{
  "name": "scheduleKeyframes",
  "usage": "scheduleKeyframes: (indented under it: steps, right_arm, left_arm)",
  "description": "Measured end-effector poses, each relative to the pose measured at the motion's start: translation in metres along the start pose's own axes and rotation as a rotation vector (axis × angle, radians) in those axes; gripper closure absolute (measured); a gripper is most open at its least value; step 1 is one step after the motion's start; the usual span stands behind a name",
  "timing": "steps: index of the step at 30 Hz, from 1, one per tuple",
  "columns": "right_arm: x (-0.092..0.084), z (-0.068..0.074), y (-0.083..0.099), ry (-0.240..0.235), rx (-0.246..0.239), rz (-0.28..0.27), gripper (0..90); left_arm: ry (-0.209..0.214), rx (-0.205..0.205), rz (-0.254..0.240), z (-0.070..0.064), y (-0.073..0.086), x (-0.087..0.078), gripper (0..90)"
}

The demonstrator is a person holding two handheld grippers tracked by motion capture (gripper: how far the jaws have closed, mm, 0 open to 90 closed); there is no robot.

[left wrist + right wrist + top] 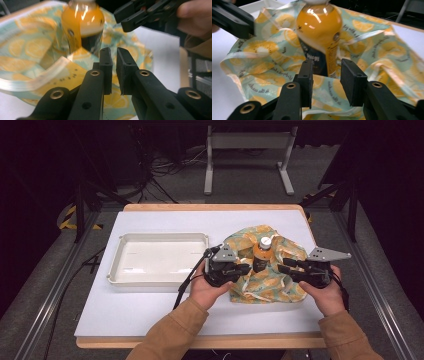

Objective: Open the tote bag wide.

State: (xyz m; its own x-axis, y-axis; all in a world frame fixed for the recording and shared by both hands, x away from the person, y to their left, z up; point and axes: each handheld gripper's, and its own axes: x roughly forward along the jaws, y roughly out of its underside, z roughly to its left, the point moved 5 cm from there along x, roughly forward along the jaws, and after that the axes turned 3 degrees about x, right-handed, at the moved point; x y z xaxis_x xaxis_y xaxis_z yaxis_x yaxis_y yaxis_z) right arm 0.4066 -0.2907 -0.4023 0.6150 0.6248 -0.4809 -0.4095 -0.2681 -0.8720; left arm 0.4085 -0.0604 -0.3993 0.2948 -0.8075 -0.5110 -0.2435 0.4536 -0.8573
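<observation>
High view: both claws, left nearly closed and right part open, grip nothing beside the smooth, rigid bottle, best clasped mid-body above the soft bag.

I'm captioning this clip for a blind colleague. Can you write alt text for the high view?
A bottle of orange drink with a white cap stands on a lemon-print cloth bag on a white table, between a person's left gripper and right gripper, which point at it from either side. A white tray sits to the left of the bag.
</observation>
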Motion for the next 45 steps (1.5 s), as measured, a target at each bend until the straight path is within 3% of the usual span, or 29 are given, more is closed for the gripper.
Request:
scheduleKeyframes:
  steps: [4, 12, 14, 20, 25, 29, 33, 41, 45]
  right_arm:
    - [0.009, 0.007, 0.007, -0.030, -0.012, 0.020, 61.1]
    - [0.028, 0.014, 0.024, -0.069, -0.026, 0.081, 54.7]
    - [0.033, 0.015, 0.029, -0.089, -0.023, 0.116, 49.2]
    - [0.040, 0.013, 0.046, -0.086, -0.031, 0.206, 43.3]
    - [0.038, 0.009, 0.055, -0.070, -0.039, 0.248, 41.5]
    - [0.035, 0.005, 0.061, -0.048, -0.045, 0.277, 41.5]
    - [0.031, 0.001, 0.065, -0.037, -0.047, 0.291, 40.9]
    - [0.028, 0.001, 0.065, -0.021, -0.065, 0.291, 39.7]
    - [0.027, 0.002, 0.063, -0.020, -0.070, 0.280, 39.0]
  left_arm:
    - [-0.046, -0.044, 0.078, 0.009, 0.021, 0.013, 84.3]
    - [-0.071, -0.094, 0.120, 0.018, 0.039, 0.019, 84.7]
    - [-0.082, -0.101, 0.138, 0.021, 0.043, 0.020, 84.8]
    - [-0.119, -0.110, 0.185, 0.026, 0.054, 0.023, 85.2]
    - [-0.125, -0.122, 0.194, 0.028, 0.058, 0.025, 85.2]
    - [-0.121, -0.122, 0.187, 0.028, 0.058, 0.025, 84.6]
    - [-0.099, -0.125, 0.150, 0.026, 0.055, 0.024, 80.4]
    - [-0.035, -0.102, 0.042, 0.019, 0.037, 0.012, 68.0]
    - [-0.026, -0.089, 0.001, 0.016, 0.026, 0.006, 62.6]
